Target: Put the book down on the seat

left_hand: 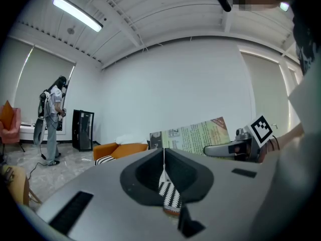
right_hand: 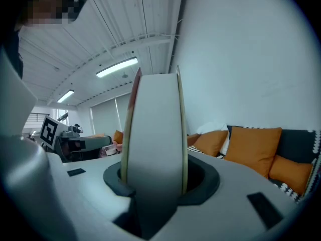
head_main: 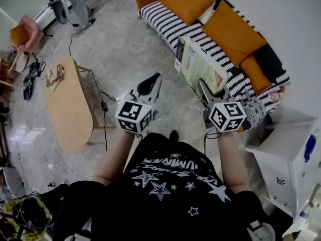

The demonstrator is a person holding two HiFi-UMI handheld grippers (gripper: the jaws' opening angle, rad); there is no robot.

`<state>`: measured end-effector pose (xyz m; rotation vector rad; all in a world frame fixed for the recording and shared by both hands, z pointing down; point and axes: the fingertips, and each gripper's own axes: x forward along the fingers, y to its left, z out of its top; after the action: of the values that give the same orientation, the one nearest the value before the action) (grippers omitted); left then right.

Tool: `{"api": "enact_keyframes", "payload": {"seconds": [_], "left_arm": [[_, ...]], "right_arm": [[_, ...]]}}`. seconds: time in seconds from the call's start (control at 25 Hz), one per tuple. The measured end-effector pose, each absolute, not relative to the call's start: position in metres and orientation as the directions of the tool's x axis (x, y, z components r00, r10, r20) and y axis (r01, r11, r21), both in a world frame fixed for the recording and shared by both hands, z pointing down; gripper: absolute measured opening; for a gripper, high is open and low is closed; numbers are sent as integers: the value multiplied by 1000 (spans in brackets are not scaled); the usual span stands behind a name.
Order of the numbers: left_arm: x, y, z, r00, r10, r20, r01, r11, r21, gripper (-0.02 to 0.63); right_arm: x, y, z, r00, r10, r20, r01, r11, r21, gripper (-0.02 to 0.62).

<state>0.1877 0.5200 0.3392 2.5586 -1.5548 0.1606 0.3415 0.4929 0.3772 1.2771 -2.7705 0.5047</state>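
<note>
Grey stone floor (head_main: 125, 49) lies beneath a person whose left gripper (head_main: 153, 80), jaws together on nothing, hangs beside the right gripper (head_main: 201, 86), clamped on a thick book with a green-and-cream cover (head_main: 200, 63). Held on edge just short of the black-and-white striped sofa (head_main: 165, 21), the book looks mid-delivery. Next it needs lowering flat onto bare seat in front of the orange cushions (head_main: 233, 31).

Grey marble floor (head_main: 130, 59), oval wooden table (head_main: 67, 104), white wall (head_main: 301, 34)
</note>
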Motion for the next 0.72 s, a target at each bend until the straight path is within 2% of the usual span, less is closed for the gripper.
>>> {"api": "enact_keyframes", "payload": {"seconds": [0.28, 0.72], "left_arm": [[172, 506, 326, 400, -902, 163, -916, -397, 50, 15], [152, 462, 343, 398, -901, 170, -917, -391, 74, 15]], "right_arm": [[310, 466, 363, -696, -695, 180, -715, 651, -255, 170], [282, 427, 388, -702, -674, 230, -710, 645, -282, 170]]}}
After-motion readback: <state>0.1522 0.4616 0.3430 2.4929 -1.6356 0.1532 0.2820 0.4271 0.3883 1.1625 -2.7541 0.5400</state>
